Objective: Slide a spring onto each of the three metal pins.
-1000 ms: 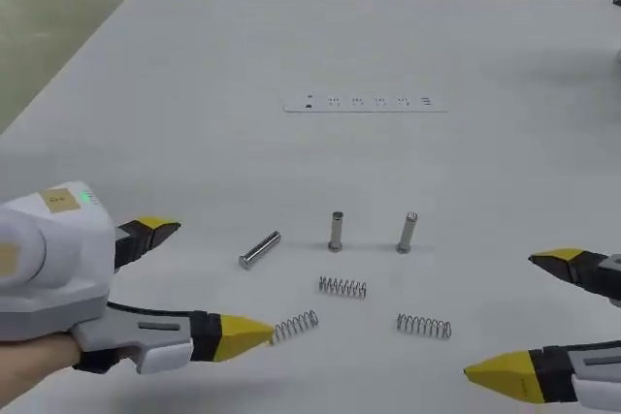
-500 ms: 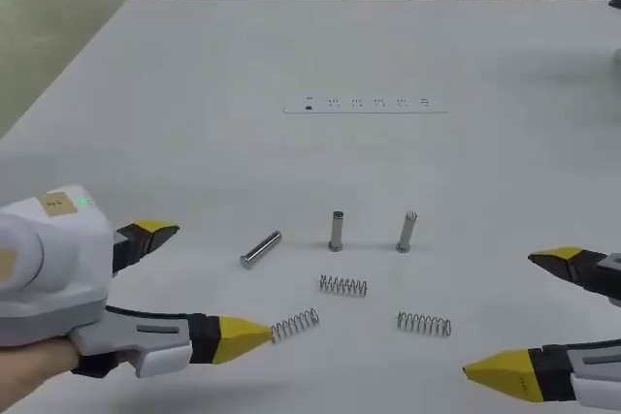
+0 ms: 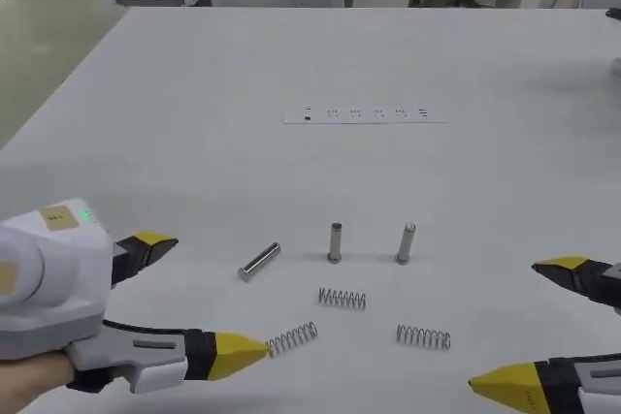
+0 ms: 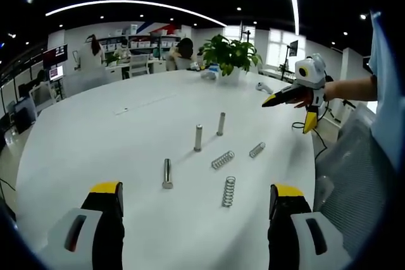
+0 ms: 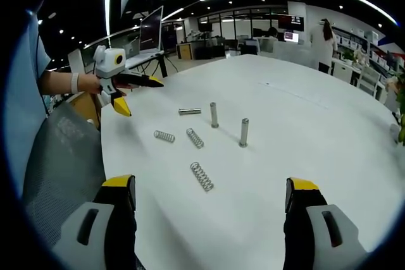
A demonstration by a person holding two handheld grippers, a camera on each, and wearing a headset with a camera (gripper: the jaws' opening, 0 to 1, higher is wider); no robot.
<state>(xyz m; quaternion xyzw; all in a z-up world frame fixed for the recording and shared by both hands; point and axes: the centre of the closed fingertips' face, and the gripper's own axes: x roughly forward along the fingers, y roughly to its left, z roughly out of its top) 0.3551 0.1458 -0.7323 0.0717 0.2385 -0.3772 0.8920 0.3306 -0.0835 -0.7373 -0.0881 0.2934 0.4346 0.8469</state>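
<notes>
Yellow-tipped and spread wide with nothing between its jaws, my left gripper (image 3: 209, 293) hovers over the near left of the white surface (image 3: 291, 172), its nearer tip just beside the left spring (image 3: 292, 336). Rightward come the lying pin (image 3: 259, 261), the middle spring (image 3: 343, 298) before the middle pin (image 3: 335, 242), then the right spring (image 3: 423, 337) before the right pin (image 3: 407, 243), both pins upright and bare. My right gripper (image 3: 519, 325) is equally wide apart and empty.

Left gripper (image 4: 197, 189) at 6 o'clock, jaws wide apart. Lying pin (image 4: 167, 174) at 7, near spring (image 4: 228, 191) at 5. Upright pins (image 4: 198, 137) around centre, middle spring (image 4: 223, 159) and far spring (image 4: 257, 150) loose at 4. Right gripper (image 4: 288, 113) at 3, agape
</notes>
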